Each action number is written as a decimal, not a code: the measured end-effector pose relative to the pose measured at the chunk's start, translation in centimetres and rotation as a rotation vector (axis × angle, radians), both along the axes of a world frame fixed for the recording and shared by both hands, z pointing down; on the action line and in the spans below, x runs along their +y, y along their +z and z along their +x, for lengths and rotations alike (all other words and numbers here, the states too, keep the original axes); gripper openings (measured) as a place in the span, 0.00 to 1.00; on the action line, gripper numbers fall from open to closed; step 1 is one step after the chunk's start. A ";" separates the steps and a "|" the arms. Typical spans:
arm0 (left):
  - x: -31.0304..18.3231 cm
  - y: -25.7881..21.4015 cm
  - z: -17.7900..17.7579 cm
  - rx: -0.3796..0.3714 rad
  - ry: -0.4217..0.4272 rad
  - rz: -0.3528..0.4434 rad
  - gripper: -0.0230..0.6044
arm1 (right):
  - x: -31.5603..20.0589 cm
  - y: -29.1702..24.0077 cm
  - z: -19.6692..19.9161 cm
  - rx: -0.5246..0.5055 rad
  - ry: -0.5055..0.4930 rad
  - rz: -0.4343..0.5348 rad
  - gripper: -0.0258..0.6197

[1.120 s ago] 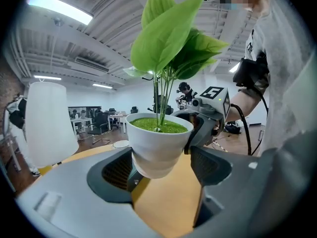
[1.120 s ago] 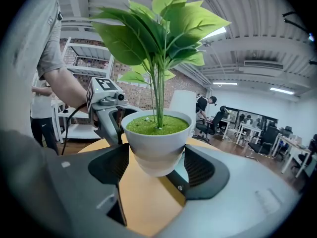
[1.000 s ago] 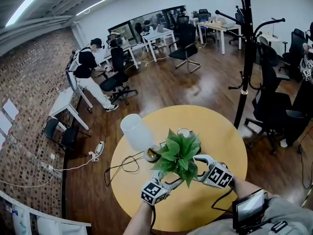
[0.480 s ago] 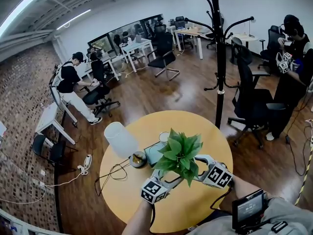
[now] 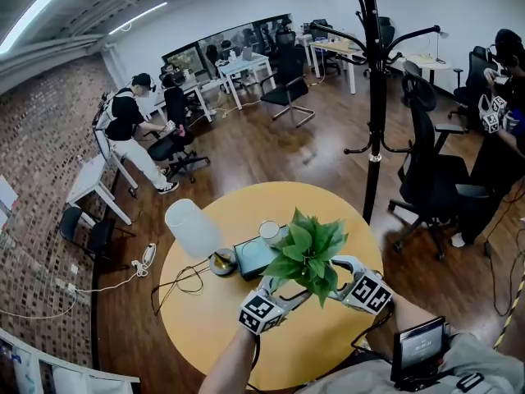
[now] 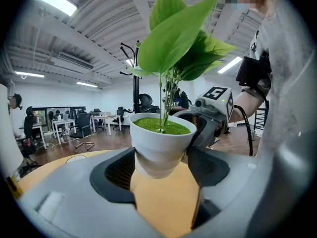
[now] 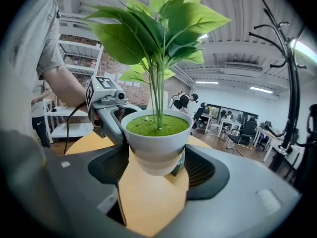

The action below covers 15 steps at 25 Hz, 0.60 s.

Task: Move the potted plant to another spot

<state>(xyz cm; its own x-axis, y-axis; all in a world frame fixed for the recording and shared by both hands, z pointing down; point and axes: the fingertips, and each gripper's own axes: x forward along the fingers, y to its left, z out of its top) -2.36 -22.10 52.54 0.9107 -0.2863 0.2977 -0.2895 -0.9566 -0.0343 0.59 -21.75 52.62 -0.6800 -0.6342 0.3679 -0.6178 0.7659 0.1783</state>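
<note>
The potted plant (image 5: 308,253) has broad green leaves and a white pot (image 6: 161,143) topped with green moss. It hangs just above the round yellow table (image 5: 205,335), carried from two sides. My left gripper (image 5: 279,298) grips the pot from the near left, its dark pads pressed on the pot's lower wall (image 6: 161,165). My right gripper (image 5: 344,277) clamps the same pot (image 7: 157,148) from the right. Each gripper view shows the other gripper behind the pot: the right gripper (image 6: 213,108) and the left gripper (image 7: 106,103). In the head view the leaves hide the pot.
On the table stand a white lamp shade (image 5: 190,228), a dark tablet (image 5: 254,257), a small cup (image 5: 269,231) and a black cable (image 5: 176,281). A black coat stand (image 5: 376,97) and an office chair (image 5: 431,179) are to the right. A person (image 5: 131,125) works at far desks.
Both grippers have carried the plant to the right over the table, away from the lamp shade. The tablet and cup beside it now show more fully.
</note>
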 end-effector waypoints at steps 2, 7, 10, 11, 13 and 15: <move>-0.9 0.5 1.6 -0.003 -0.026 -0.005 0.57 | -0.9 0.4 1.7 0.000 -0.023 -0.011 0.60; -2.7 1.9 5.5 0.003 -0.104 -0.020 0.57 | -2.7 1.7 5.6 0.016 -0.096 -0.027 0.60; -2.9 3.3 8.1 -0.005 -0.143 -0.044 0.57 | -3.3 3.2 8.1 0.018 -0.134 -0.038 0.60; -3.0 3.8 8.8 -0.010 -0.154 -0.051 0.57 | -3.4 3.7 8.8 0.016 -0.145 -0.043 0.60; -3.4 4.6 9.6 -0.018 -0.174 -0.052 0.57 | -3.7 4.4 9.7 0.011 -0.163 -0.057 0.60; -4.1 5.1 9.9 -0.022 -0.192 -0.047 0.57 | -4.3 4.9 10.1 0.011 -0.178 -0.070 0.60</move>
<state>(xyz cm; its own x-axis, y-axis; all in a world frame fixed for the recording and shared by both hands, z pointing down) 7.58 -26.19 57.65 0.8341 -0.4392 0.3338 -0.4662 -0.8847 0.0006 10.70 -26.04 57.53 -0.7748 -0.4771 0.4148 -0.4701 0.8735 0.1266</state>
